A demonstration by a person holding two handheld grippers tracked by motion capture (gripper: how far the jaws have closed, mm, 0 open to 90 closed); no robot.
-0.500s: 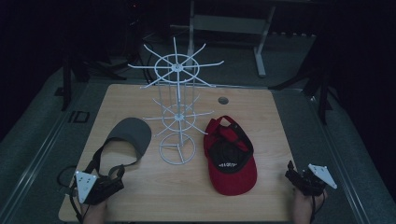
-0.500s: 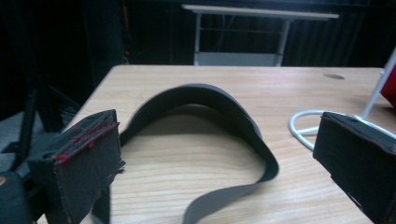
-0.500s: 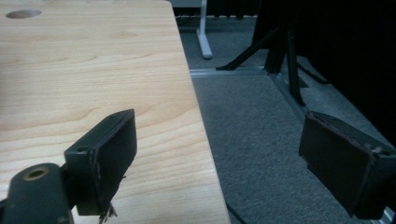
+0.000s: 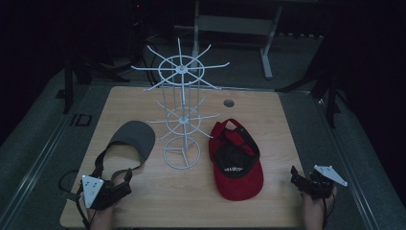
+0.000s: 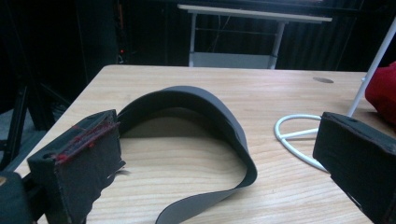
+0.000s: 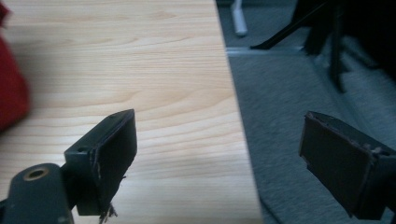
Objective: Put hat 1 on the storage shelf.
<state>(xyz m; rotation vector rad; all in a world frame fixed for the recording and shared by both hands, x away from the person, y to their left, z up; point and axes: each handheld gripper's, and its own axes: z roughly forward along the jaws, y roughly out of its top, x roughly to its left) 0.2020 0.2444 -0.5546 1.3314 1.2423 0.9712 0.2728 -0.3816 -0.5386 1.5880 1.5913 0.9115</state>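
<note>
A grey visor (image 4: 134,136) lies on the wooden table (image 4: 143,100) at the left, its strap curling toward me. A red cap (image 4: 238,165) lies upside down at the right. Between them stands a white wire rack (image 4: 181,120). My left gripper (image 4: 115,179) rests near the front left corner, open, just behind the visor's strap. In the left gripper view the visor (image 5: 196,105) lies ahead of the wide jaws of the left gripper (image 5: 215,135). My right gripper (image 4: 299,179) sits open at the table's right edge, right of the cap. The right gripper (image 6: 224,140) has nothing between its jaws.
The rack's round base (image 5: 299,135) and a bit of red cap (image 5: 383,88) sit right of the visor. A small round hole (image 4: 229,103) marks the far tabletop. Grey floor (image 6: 289,93) drops off beyond the right edge. A white-framed bench (image 4: 230,24) and dark stands ring the table.
</note>
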